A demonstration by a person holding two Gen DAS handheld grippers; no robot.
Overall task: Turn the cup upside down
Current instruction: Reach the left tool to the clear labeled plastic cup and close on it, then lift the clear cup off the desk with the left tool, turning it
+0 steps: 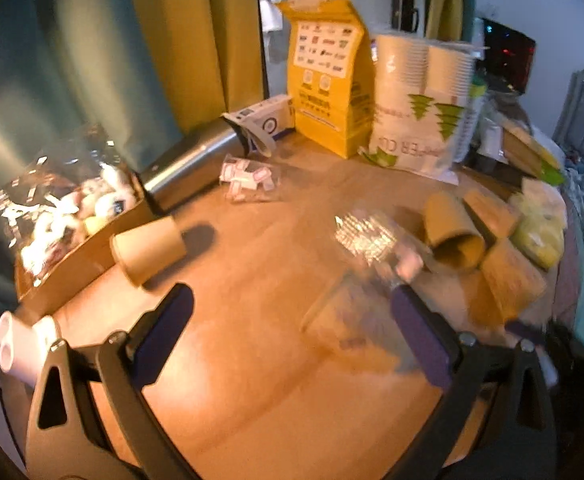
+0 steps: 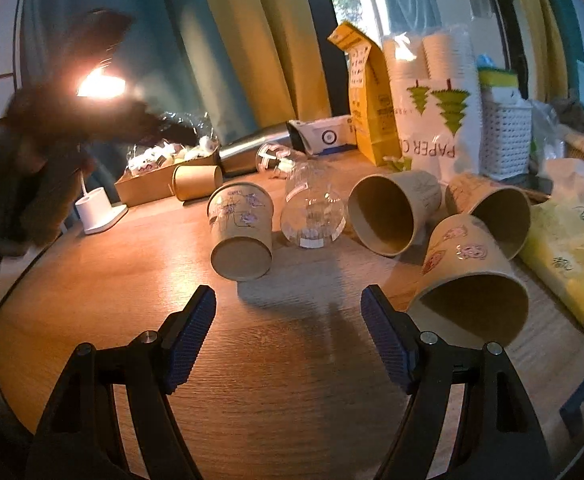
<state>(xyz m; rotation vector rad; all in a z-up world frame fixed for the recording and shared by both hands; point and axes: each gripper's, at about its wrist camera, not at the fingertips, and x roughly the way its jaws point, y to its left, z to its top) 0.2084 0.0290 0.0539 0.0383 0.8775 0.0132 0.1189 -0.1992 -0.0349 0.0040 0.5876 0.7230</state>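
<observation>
Several brown paper cups lie on a wooden table. In the right wrist view one cup [image 2: 240, 229] stands upside down, base up, ahead of my open, empty right gripper [image 2: 288, 332]. A clear plastic cup [image 2: 312, 208] lies on its side beside it. Three paper cups [image 2: 391, 212] [image 2: 491, 208] [image 2: 471, 276] lie on their sides at the right. In the blurred left wrist view my left gripper [image 1: 288, 336] is open and empty; a blurred cup [image 1: 355, 320] lies near its right finger, and a paper cup [image 1: 148, 248] lies at the left.
A yellow bag [image 2: 365, 100], a pack of paper cups [image 2: 431, 100] and a white basket [image 2: 505, 136] stand at the back. A cardboard box of sachets [image 1: 72, 216], a steel flask [image 1: 188, 164], a white holder [image 2: 94, 208] and a lit lamp [image 2: 100, 84] are at the left.
</observation>
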